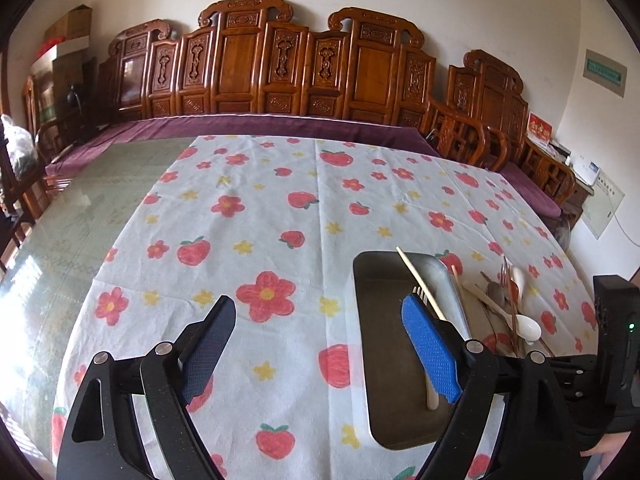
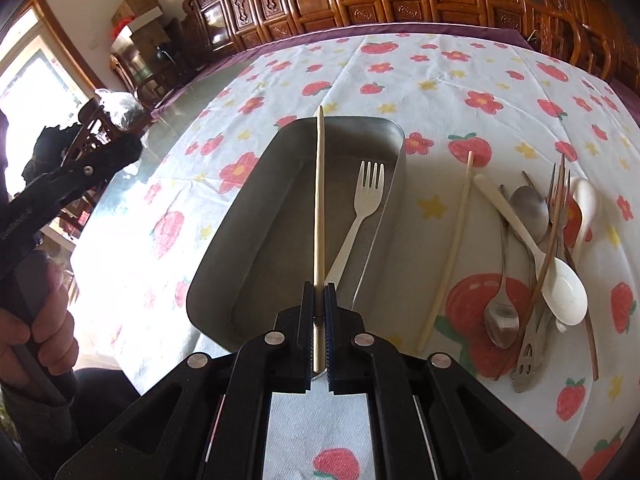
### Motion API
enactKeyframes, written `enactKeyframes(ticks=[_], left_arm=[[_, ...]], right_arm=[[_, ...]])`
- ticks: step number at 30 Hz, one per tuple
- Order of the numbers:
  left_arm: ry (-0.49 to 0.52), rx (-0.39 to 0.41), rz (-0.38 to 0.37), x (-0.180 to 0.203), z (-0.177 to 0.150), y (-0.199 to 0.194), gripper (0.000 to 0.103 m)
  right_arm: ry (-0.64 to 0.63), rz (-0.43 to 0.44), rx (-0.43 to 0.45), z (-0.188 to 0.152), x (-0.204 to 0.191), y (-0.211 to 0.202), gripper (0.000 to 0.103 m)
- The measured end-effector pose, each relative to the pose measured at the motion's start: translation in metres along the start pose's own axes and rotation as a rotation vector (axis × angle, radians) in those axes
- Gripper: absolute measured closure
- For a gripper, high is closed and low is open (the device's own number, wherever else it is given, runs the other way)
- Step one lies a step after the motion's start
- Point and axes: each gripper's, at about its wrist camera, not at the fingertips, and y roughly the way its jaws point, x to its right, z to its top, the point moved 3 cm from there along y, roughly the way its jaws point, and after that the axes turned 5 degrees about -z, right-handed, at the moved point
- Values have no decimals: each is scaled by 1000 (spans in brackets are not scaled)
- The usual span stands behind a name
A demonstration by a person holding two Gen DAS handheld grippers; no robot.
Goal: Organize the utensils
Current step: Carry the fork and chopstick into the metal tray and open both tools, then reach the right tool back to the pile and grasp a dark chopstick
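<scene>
My right gripper (image 2: pixel 319 286) is shut on a pale wooden chopstick (image 2: pixel 320 200), which sticks out forward over the metal tray (image 2: pixel 248 208). A white plastic fork (image 2: pixel 362 216) lies inside the tray, tines pointing away. To the right of the tray, loose utensils lie on the cloth: a second chopstick (image 2: pixel 452 248), a white spoon (image 2: pixel 560 292), a metal spoon (image 2: pixel 502 312) and several forks. My left gripper (image 1: pixel 318 302) stands open above the flowered cloth, just left of the tray (image 1: pixel 384 360), with nothing between its fingers. Its right finger hides part of the fork (image 1: pixel 432 400).
A flowered tablecloth (image 1: pixel 260 216) covers most of the table, with bare glass top (image 1: pixel 80 220) to its left. A carved wooden bench (image 1: pixel 248 68) with a purple cushion runs along the far side. A person's hand (image 2: pixel 44 328) grips a handle at the left edge.
</scene>
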Motion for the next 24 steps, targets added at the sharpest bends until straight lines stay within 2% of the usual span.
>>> enactKeyframes(ticks=[5,9,14,21,24], left_arm=[[-1,0,3,-1,1,1,21],[15,-6,4,4,-2,3,21],[48,-11,-20,21,-5,5,21],[121,-19,-79,65,-11,11,21],[154,-23,-101,85,-14,13,21]], right_arm=[[-13,63,-9,2,-12,12,93],[-56,64,19,-1,-14,6,93],[-109,-4,96,-3,6,-21,93],[-108,-130,188,-2,71,-59,93],[-108,-190,204,-4,103,-65,83]])
